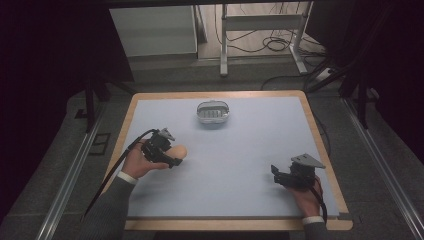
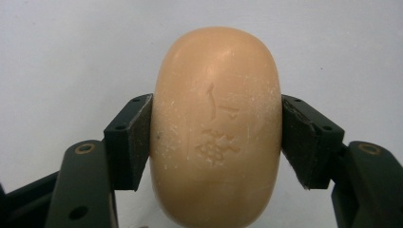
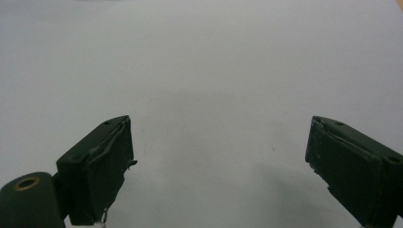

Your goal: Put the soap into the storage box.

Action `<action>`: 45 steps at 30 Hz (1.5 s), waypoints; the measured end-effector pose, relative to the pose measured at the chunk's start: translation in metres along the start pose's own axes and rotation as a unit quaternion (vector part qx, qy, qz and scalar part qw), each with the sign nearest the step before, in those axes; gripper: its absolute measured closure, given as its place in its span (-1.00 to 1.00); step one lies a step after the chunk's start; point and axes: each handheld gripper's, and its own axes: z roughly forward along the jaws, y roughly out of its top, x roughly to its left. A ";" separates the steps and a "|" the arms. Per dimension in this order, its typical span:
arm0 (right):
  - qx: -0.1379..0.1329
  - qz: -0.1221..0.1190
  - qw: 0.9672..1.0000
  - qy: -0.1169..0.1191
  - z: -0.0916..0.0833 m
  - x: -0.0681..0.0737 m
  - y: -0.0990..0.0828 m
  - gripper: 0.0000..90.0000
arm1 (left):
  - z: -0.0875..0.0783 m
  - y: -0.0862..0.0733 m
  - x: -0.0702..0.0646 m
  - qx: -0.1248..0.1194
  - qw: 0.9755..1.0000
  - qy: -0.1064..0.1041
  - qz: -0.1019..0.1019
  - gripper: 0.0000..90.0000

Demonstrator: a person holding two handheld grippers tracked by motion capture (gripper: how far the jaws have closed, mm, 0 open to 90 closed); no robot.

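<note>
Two tongs are in play. The left tongs (image 2: 216,137) are clamped on the soap bar (image 2: 216,123) across its short width, both pads flat against its sides; seen from above, the bar (image 1: 179,151) is held low over the near-left part of the desk (image 1: 240,165). The right tongs (image 3: 218,161) are spread wide with nothing between them, parked at the near-right (image 1: 278,175).

Handling, as judged: the bar is rigid, fairly light, smooth and rounded, so slip is likely if squeezed at the curved ends. The mid-width grip in use is the right spot; pressure is best kept moderate, since the stamped face and powdery surface could be marked. It looks dry, so friction is probably adequate.

Farther back, a small oval dish (image 1: 213,112) with a ribbed insert is set near the far edge, well apart from the bar; it is taken as the likely drop point.

The desk is covered by a pale, matte sheet with a wooden border. Beyond it, dark floor, a white cabinet (image 1: 152,31), a metal frame (image 1: 262,22) and loose cables (image 1: 275,44) are seen.
</note>
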 end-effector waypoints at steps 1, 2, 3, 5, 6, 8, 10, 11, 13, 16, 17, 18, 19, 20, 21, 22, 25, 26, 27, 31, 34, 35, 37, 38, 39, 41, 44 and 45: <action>0.000 0.000 1.000 0.000 0.000 0.000 0.000 -0.80 | 0.000 0.000 0.000 0.000 1.000 0.000 0.000 -0.27; 0.000 0.000 1.000 0.000 0.000 0.000 0.000 -0.80 | 0.000 0.000 0.001 -0.001 1.000 0.000 -0.002 -0.27; 0.000 0.000 1.000 0.000 0.000 0.000 0.000 -0.80 | 0.000 0.001 0.002 0.000 1.000 0.001 -0.003 -0.27; 0.000 0.000 1.000 0.000 0.000 0.000 0.000 -0.80 | 0.000 0.001 0.003 -0.001 1.000 0.001 -0.005 -0.27; 0.001 0.000 1.000 0.000 0.000 0.000 0.000 -0.80 | 0.000 0.002 0.004 -0.001 1.000 0.002 -0.004 -0.27; 0.001 0.001 1.000 0.000 0.000 0.000 0.000 -0.80 | 0.000 0.003 0.005 -0.001 1.000 0.003 -0.005 -0.27; 0.001 0.001 1.000 0.000 0.000 0.000 0.000 -0.80 | 0.000 0.004 0.006 -0.001 1.000 0.002 -0.005 -0.27; 0.001 0.001 1.000 0.000 0.000 0.000 0.000 -0.80 | 0.000 0.005 0.006 -0.001 1.000 0.002 -0.005 -0.27; 0.001 0.001 1.000 0.001 0.000 0.000 0.000 -0.80 | 0.000 0.006 0.006 -0.001 1.000 0.003 -0.004 -0.27; 0.001 0.001 1.000 0.001 0.000 0.000 0.000 -0.80 | 0.000 0.010 0.006 -0.003 1.000 0.004 -0.002 -0.27; 0.001 0.002 1.000 0.001 0.000 0.000 0.000 -0.80 | 0.000 0.011 0.006 -0.003 1.000 0.004 -0.001 -0.27; 0.001 0.001 1.000 0.001 0.000 -0.001 0.000 -0.80 | 0.000 0.012 0.006 -0.005 1.000 0.002 -0.001 -0.28; 0.001 0.001 1.000 0.002 0.000 -0.001 0.000 -0.80 | 0.000 0.013 0.007 -0.006 1.000 0.002 0.000 -0.27; 0.001 0.001 1.000 0.002 0.000 -0.001 0.000 -0.80 | 0.000 0.014 0.007 -0.007 1.000 0.002 -0.001 -0.27; 0.001 0.002 1.000 0.002 0.000 -0.001 0.000 -0.80 | 0.000 0.015 0.007 -0.005 1.000 0.004 -0.001 -0.27; 0.001 0.001 1.000 0.002 0.000 -0.001 0.000 -0.80 | 0.000 0.016 0.007 -0.006 1.000 0.005 -0.001 -0.27; 0.001 0.001 1.000 0.002 0.000 -0.001 0.000 -0.80 | 0.001 0.018 0.008 -0.007 1.000 0.004 -0.002 -0.27; 0.001 0.002 1.000 0.002 0.000 -0.001 0.000 -0.80 | 0.001 0.019 0.009 -0.007 1.000 0.004 -0.001 -0.27; 0.001 0.002 1.000 0.002 0.000 -0.001 0.000 -0.80 | 0.001 0.019 0.009 -0.007 1.000 0.004 -0.001 -0.27; 0.001 0.002 1.000 0.001 0.000 -0.001 0.000 -0.80 | 0.001 0.023 0.011 -0.008 1.000 0.006 -0.002 -0.27; 0.001 0.002 1.000 0.001 0.000 -0.001 0.000 -0.80 | 0.000 0.027 0.012 -0.009 1.000 0.005 -0.002 -0.28; 0.001 0.002 1.000 0.001 0.000 -0.001 0.000 -0.80 | 0.000 0.028 0.013 -0.008 1.000 0.007 -0.001 -0.27; 0.001 0.002 1.000 0.001 0.000 -0.001 0.000 -0.80 | 0.000 0.029 0.014 -0.008 1.000 0.007 -0.002 -0.27; 0.001 0.002 1.000 0.001 0.000 -0.001 0.000 -0.80 | 0.000 0.030 0.014 -0.007 1.000 0.009 0.001 -0.27; 0.001 0.002 1.000 0.001 0.000 -0.001 0.000 -0.80 | 0.000 0.030 0.014 -0.007 1.000 0.009 0.001 -0.27; 0.001 0.003 1.000 0.001 0.000 -0.001 0.000 -0.80 | 0.000 0.033 0.015 -0.008 1.000 0.008 0.000 -0.27; 0.002 0.003 1.000 0.002 0.000 -0.001 0.000 -0.80 | 0.000 0.035 0.015 -0.008 1.000 0.009 0.001 -0.27; 0.001 0.003 1.000 0.001 0.000 -0.001 0.000 -0.80 | 0.000 0.036 0.015 -0.009 1.000 0.007 0.000 -0.27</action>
